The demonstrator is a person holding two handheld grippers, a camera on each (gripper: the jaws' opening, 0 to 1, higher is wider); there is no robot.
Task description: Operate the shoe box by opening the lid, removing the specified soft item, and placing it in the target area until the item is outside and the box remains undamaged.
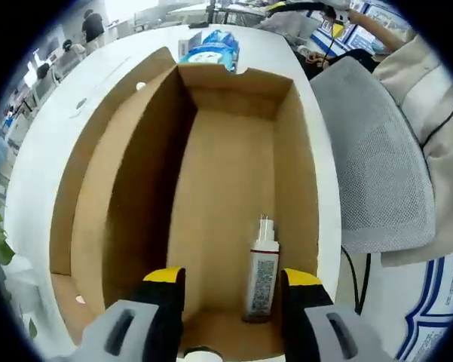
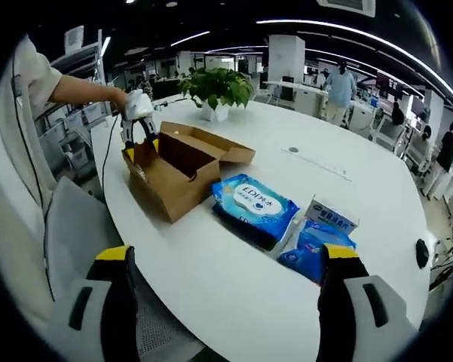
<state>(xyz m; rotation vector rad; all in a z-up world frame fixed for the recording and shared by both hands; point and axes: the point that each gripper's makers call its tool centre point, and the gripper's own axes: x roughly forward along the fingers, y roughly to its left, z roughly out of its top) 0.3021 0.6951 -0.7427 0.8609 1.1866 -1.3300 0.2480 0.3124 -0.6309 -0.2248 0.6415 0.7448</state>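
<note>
The brown cardboard shoe box [image 1: 226, 173] stands open, and I look down into it in the left gripper view. A white tube [image 1: 262, 275] lies on the box floor near the close end wall. My left gripper [image 1: 234, 283] is open above that end, its yellow-tipped jaws either side of the tube and not touching it. In the right gripper view the box [image 2: 177, 177] sits on the white table with its lid flap laid back, and the left gripper [image 2: 139, 113] hangs over its far end in a person's hand. A blue soft wipes pack [image 2: 252, 204] lies outside the box. My right gripper [image 2: 226, 290] is open and holds nothing.
A smaller blue pack [image 2: 316, 245] and a white-and-blue carton [image 2: 332, 215] lie beside the wipes. A potted plant [image 2: 215, 90] stands at the table's far side. A grey mesh chair [image 1: 377, 151] is at the table edge, with a sleeve [image 1: 430, 98] beyond it.
</note>
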